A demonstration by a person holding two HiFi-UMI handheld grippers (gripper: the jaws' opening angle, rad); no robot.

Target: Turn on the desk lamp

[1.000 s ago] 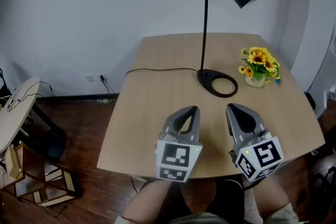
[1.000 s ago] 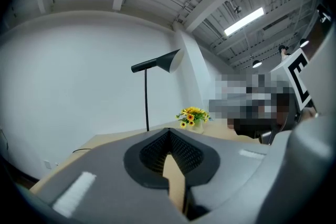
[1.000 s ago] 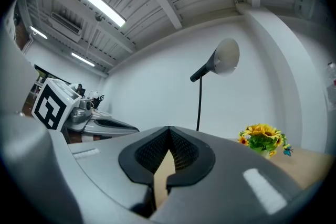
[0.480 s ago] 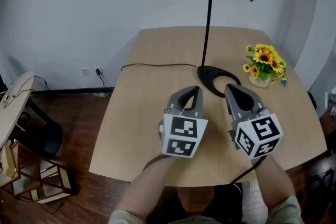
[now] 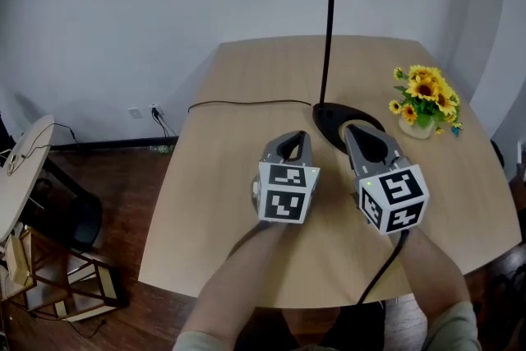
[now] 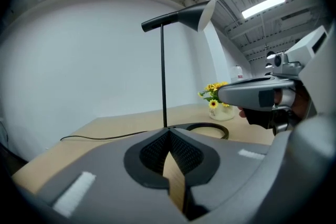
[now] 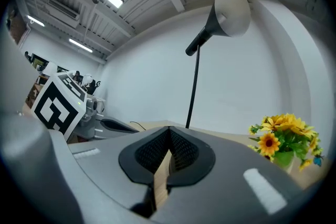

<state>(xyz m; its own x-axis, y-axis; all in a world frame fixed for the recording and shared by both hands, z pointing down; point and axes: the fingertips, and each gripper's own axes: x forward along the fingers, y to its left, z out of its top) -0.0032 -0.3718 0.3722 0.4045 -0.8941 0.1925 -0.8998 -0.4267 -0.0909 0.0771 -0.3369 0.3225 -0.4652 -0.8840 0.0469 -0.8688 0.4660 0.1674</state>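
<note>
Desk lamp (image 5: 329, 37): left gripper (image 5: 300, 137) and right gripper (image 5: 354, 130), both pressed together and empty, are hovering by its base (image 5: 319, 120); switch unseen, so locating it first seems wise.

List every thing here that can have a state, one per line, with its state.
Lamp: upright on the table, appears unlit.
Cord: lying slack across the table, reaching its left edge.
Flowers: upright, beside the lamp.
Left gripper: shut, empty.
Right gripper: shut, empty, over the lamp's foot.
</note>
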